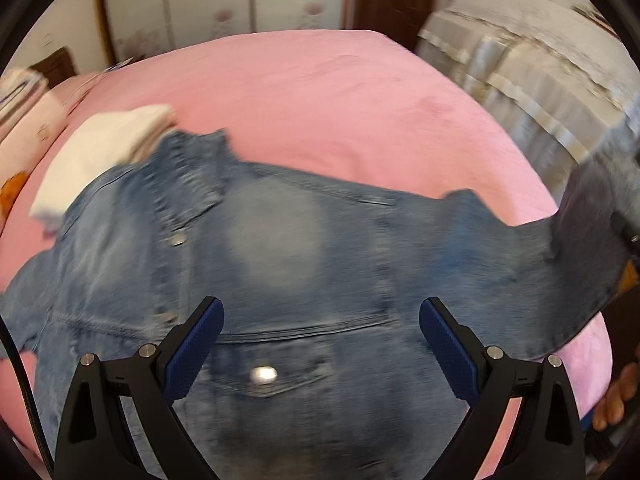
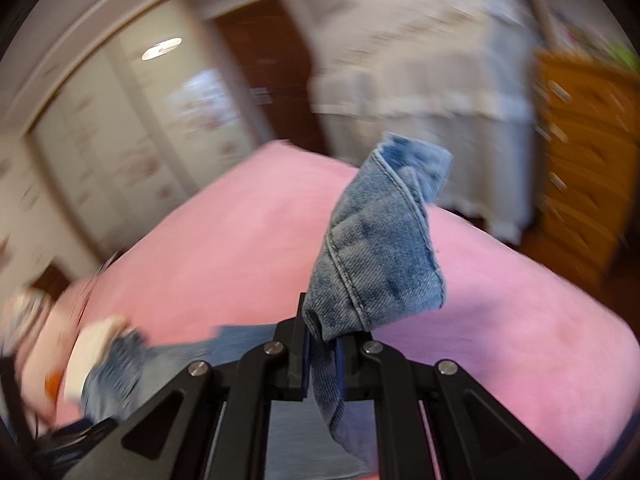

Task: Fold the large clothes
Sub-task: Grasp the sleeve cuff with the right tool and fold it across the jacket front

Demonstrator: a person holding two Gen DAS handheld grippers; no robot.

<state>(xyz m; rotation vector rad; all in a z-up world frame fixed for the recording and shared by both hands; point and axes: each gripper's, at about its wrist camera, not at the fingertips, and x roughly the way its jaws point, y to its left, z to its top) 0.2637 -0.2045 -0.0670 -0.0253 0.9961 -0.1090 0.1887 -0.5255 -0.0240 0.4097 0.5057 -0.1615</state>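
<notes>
The jean jacket (image 1: 304,264) lies spread on the pink bed (image 1: 320,92), beside a white folded cloth (image 1: 100,148). The left tool (image 1: 320,344) is wide apart above it. The right tool (image 2: 322,344) pinches a sleeve (image 2: 376,248), lifting it up.

Bright, seemingly daylit; motion-blurred, edges fisheye-warped.
</notes>
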